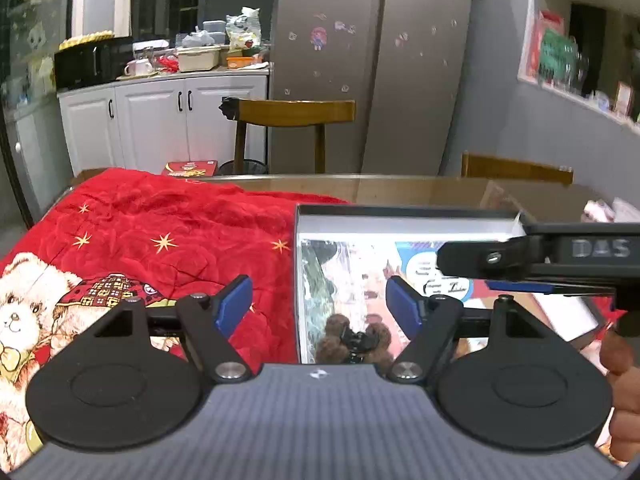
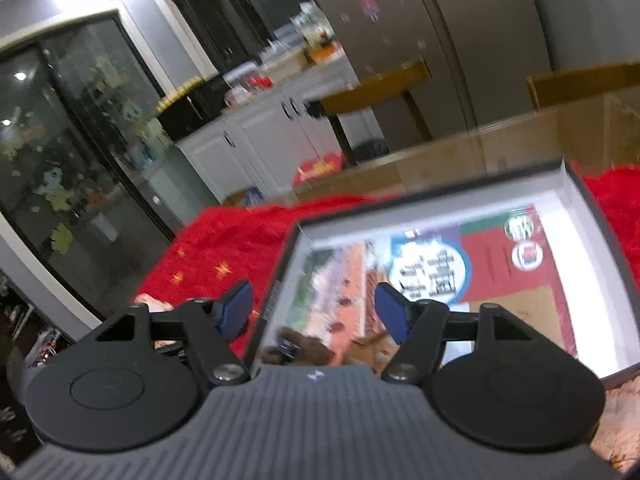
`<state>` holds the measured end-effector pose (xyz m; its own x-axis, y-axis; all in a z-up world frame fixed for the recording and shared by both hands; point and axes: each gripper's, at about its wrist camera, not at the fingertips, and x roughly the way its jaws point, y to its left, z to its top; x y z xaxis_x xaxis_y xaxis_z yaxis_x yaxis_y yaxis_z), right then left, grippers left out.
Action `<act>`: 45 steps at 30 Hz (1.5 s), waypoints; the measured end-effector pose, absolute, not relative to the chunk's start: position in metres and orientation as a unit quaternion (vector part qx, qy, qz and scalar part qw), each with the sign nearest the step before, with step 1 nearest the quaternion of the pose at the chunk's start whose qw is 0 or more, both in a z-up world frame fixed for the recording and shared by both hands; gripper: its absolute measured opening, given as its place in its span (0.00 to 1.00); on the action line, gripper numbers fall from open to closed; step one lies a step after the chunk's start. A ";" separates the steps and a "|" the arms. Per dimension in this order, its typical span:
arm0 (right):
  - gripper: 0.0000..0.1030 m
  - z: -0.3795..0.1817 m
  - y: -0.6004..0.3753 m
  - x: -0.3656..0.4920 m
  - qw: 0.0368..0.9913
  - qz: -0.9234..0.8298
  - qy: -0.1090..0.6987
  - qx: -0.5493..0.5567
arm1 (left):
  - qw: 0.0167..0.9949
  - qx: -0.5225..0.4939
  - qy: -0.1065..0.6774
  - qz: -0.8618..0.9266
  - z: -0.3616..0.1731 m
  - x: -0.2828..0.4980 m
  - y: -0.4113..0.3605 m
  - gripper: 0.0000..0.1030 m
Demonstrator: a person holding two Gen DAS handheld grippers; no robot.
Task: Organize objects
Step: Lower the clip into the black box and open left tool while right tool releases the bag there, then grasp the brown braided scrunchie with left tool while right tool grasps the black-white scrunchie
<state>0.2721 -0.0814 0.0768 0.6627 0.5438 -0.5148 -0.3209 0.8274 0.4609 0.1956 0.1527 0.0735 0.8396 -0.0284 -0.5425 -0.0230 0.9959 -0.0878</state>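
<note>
Left wrist view: the left hand-held gripper (image 1: 319, 306) has its blue pads (image 1: 236, 305) spread wide, pinching nothing. Below and ahead of it lies a shallow open box (image 1: 404, 213) with dark outer walls and a white inner lining, resting on a red blanket (image 1: 168, 224) that covers the near part of the worktop (image 1: 420, 189). The blanket carries gold stars and a teddy bear print (image 1: 24, 312) at its left side. A colourful printed sheet (image 1: 360, 276) lies flat in the bottom of the box. A small dark brown fuzzy object (image 1: 352, 342) sits in the near left corner of the box (its exact nature cannot be told). The right hand-held gripper (image 1: 532, 264) enters from the right above the box; seen side-on, its opening cannot be told here. Behind the worktop stand a wooden chair (image 1: 294, 114), a silver refrigerator (image 1: 372, 60) and white cabinets (image 1: 160, 120).

Right wrist view (blurred): the right hand-held gripper (image 2: 316, 312) has its blue pads (image 2: 390, 316) spread apart, with nothing between them. The open box (image 2: 568, 184) lies directly ahead and below, tilted in the frame, on the red blanket (image 2: 224, 248). The printed sheet (image 2: 460, 272) covers the box floor. The dark fuzzy object (image 2: 304, 346) shows near the box's close edge, between the two pads.
</note>
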 end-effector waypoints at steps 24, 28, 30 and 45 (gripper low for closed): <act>0.71 0.086 -0.127 0.129 0.918 0.277 0.212 0.187 | 0.981 -0.007 0.179 -0.079 0.111 0.015 0.117 0.80; 0.61 0.053 -0.117 0.132 0.907 0.273 0.274 0.167 | 0.985 0.046 0.153 -0.066 0.061 0.009 0.108 0.82; 0.58 0.041 -0.114 0.132 0.903 0.270 0.294 0.156 | 0.981 0.055 0.172 -0.071 0.043 0.018 0.107 0.82; 0.48 -0.008 -0.099 0.127 0.875 0.298 0.369 0.097 | 0.952 -0.032 0.291 -0.084 -0.007 0.073 0.145 0.81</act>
<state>0.1265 -0.0987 -0.0075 0.5491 0.5936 -0.5884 -0.4500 0.8032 0.3904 0.0725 0.1453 -0.0071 0.8165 -0.1780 -0.5492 0.1402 0.9839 -0.1105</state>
